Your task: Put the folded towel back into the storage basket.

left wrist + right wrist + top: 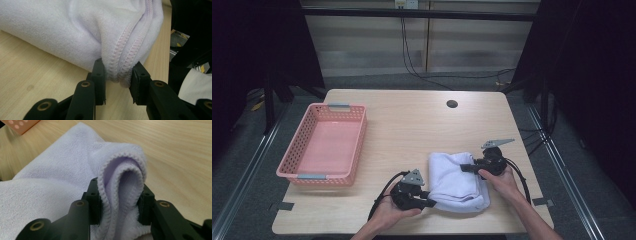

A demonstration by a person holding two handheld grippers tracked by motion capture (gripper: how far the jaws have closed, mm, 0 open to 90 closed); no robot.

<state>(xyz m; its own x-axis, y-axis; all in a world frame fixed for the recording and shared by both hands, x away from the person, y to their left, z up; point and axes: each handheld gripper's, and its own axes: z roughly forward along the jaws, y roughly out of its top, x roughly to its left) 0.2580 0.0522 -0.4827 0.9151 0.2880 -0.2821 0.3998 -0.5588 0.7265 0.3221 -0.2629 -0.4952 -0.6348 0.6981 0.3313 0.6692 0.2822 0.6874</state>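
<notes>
On the near right part of the wooden table [412,125] lies a folded white towel [457,180], well apart from the pink basket [297,175] at the left. The left gripper [430,202] clamps the towel's near left corner, stitched edges squeezed between its jaws. The right gripper [464,168] pinches a rolled fold at the towel's far right edge, both jaws pressing the cloth

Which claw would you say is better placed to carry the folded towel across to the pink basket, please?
Probably left: the left claw grips the towel on the side facing the basket, while the right claw holds its far edge.
</notes>
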